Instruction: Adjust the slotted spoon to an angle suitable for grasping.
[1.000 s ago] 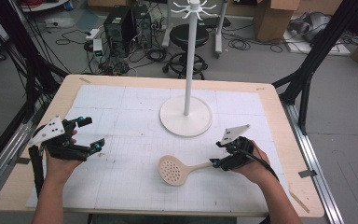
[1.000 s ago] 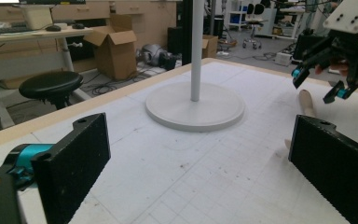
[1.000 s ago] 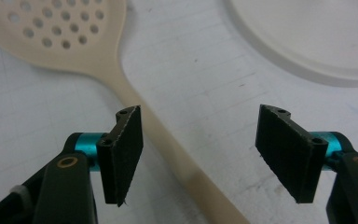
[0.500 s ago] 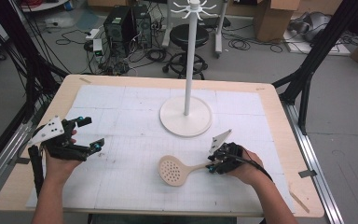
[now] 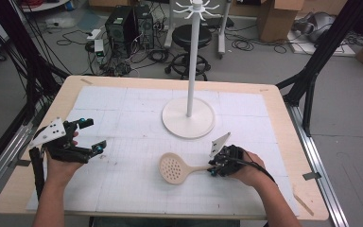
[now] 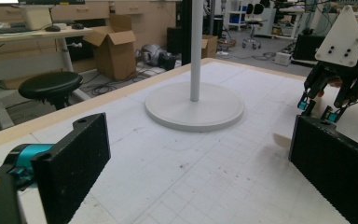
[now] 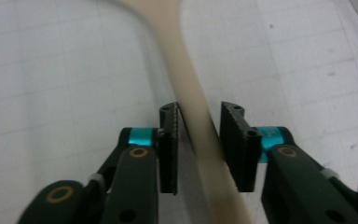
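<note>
The right tongs (image 5: 211, 168) were down low at the table (image 5: 274, 101), jaws either side of the handle of the beige slotted spoon (image 5: 176, 168). The jaws had just been closing in around it. In the right gripper view the handle (image 7: 192, 116) ran between the two black pads, one pad touching its edge and a thin gap showing at the other, so no firm pinch could be called. The spoon lay flat on the white gridded mat (image 5: 123, 101), its round perforated head pointing toward the left side, just in front of the white stand's (image 5: 189, 116) round base. Over on the left, the left tongs (image 5: 92, 137) hovered above the mat, jaws spread wide, nothing between them, well apart from the spoon.
</note>
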A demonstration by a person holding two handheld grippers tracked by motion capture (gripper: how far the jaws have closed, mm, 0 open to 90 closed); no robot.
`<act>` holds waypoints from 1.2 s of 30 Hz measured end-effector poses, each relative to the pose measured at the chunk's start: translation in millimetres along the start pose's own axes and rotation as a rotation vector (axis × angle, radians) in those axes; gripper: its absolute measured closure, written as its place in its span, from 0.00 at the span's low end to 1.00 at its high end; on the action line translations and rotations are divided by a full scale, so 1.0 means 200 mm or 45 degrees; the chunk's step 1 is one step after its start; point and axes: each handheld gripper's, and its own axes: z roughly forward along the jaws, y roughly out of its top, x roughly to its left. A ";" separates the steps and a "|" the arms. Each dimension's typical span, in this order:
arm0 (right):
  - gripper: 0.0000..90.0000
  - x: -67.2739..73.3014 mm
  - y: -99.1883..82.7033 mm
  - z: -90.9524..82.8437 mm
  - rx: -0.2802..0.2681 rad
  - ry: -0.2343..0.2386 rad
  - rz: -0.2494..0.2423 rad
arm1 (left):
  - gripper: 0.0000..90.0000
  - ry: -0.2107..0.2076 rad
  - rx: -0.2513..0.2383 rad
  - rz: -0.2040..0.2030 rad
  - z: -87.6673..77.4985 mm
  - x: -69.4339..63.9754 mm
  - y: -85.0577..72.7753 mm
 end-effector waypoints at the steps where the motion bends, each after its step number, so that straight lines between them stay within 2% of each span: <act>1: 0.83 0.00 0.01 0.00 -0.006 0.002 -0.010 | 0.07 0.002 0.001 0.000 0.00 0.00 0.00; 4: 0.86 0.00 0.05 0.03 -0.014 0.001 -0.002 | 0.07 0.001 0.000 0.003 0.00 0.00 0.00; 12: 0.86 -0.01 0.16 0.08 -0.008 0.029 -0.067 | 0.07 -0.001 -0.006 0.004 0.00 0.01 0.00; 17: 0.86 -0.01 0.28 0.15 -0.027 0.055 -0.133 | 0.07 -0.003 -0.002 0.017 -0.01 0.00 0.02; 21: 0.85 -0.01 0.39 0.21 -0.031 0.084 -0.160 | 0.07 -0.013 -0.002 0.035 -0.01 -0.01 0.04; 22: 0.85 -0.02 0.41 0.22 -0.045 0.085 -0.193 | 0.07 -0.015 -0.002 0.040 -0.01 -0.01 0.04; 23: 0.84 -0.01 0.43 0.23 -0.032 0.096 -0.164 | 0.07 -0.014 -0.004 0.042 -0.01 -0.02 0.05; 25: 0.78 -0.01 0.43 0.23 -0.044 0.101 -0.154 | 0.07 -0.016 -0.005 0.041 -0.01 -0.01 0.05; 27: 0.71 -0.02 0.42 0.22 -0.050 0.075 -0.151 | 0.07 -0.015 -0.001 0.042 -0.01 -0.01 0.05; 31: 0.67 -0.03 0.38 0.11 -0.109 0.056 -0.127 | 0.07 -0.014 -0.001 0.041 -0.02 -0.01 0.05; 34: 0.66 -0.03 0.33 0.03 -0.091 0.022 -0.097 | 0.07 -0.008 0.002 0.045 -0.01 -0.01 0.05; 36: 0.65 -0.03 0.28 -0.01 -0.053 0.002 -0.070 | 0.07 -0.005 0.006 0.045 -0.01 -0.01 0.05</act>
